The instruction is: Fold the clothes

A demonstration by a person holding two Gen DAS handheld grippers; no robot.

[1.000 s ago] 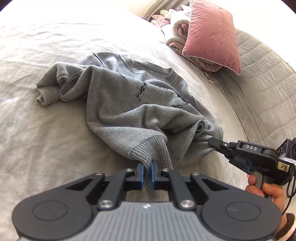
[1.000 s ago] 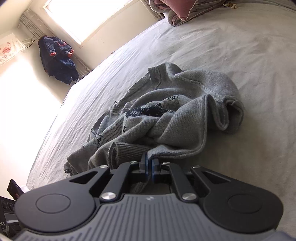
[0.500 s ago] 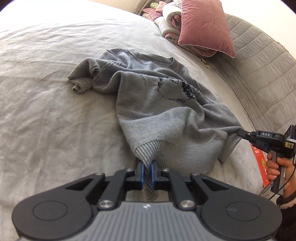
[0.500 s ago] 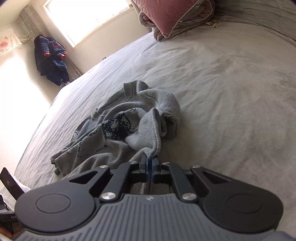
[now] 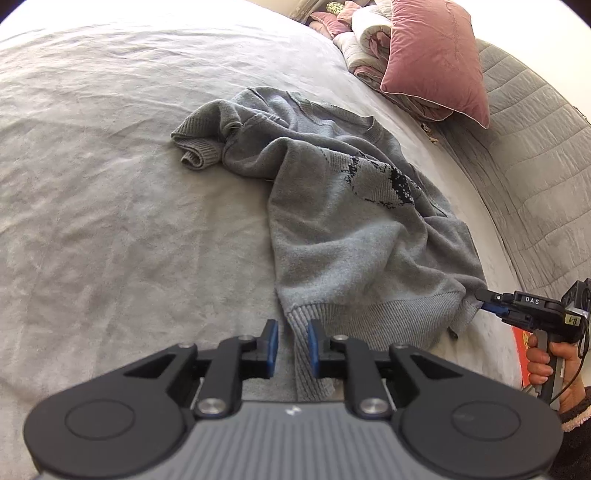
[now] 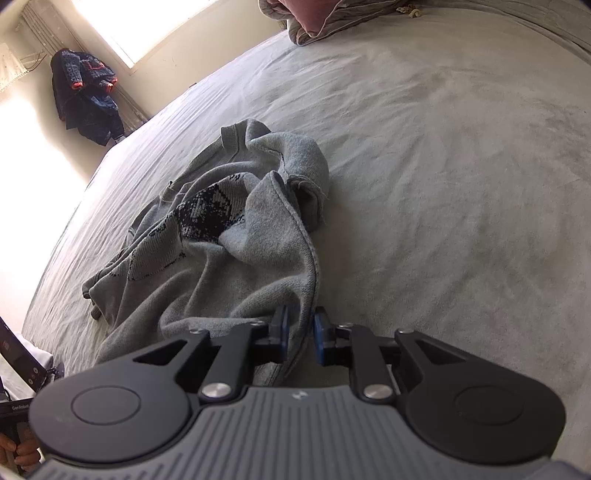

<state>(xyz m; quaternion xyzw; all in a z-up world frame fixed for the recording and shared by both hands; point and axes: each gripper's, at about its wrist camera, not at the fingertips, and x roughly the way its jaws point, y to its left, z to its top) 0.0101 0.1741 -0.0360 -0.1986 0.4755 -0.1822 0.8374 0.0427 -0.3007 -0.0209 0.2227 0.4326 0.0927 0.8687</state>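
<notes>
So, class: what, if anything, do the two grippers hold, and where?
Nothing firmly: both are opening. The sweater's ribbed hem lies loose between the left gripper's pads, its side edge between the right gripper's.

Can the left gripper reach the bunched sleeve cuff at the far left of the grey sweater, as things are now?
Probably yes. The left gripper has its jaws opening, with the hem of the grey sweater loose between them. Only bare bed sheet lies between it and the sleeve cuff.

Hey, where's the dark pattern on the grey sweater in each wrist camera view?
Left wrist view: dark pattern right of centre, upper half of the grey sweater.
Right wrist view: pattern left of centre.
Shared landmark: pink pillow, top right in left view, top edge in right.
</notes>
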